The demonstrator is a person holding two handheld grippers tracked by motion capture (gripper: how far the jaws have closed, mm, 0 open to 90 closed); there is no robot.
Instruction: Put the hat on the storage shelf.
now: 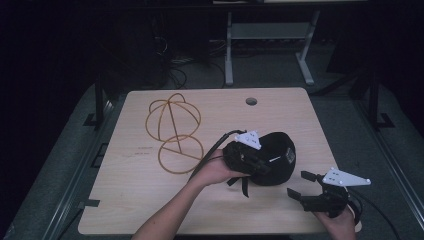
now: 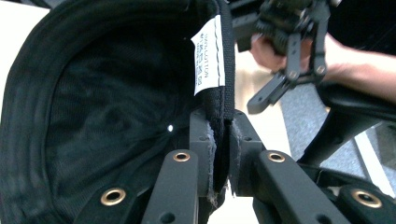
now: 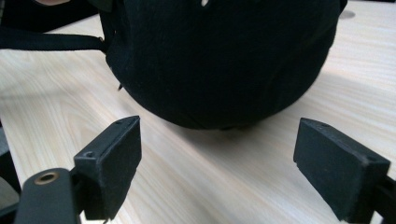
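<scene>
Left tongs (image 2: pixel 223 154) pinch the black cap's (image 1: pixel 275 159) rim; right tongs (image 3: pixel 219 163) spread wide, just beside the cap on the table (image 1: pixel 150 200).

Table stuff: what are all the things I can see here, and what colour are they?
Table: one, light wood, with a round hole near its far edge.
Cap: one, black, right of the table's middle; a white label is sewn inside it.
Wire frame: one, yellowish, dome-shaped with a ring at its near end, on the far left part of the table.
Desk legs: grey, on the floor beyond the table.
Left gripper: one, black, jaws shut on the cap's edge.
Right gripper: one, black, jaws open, near the cap at the table's near right.
Hands: two, the left hand and the right hand, each holding a gripper.
</scene>
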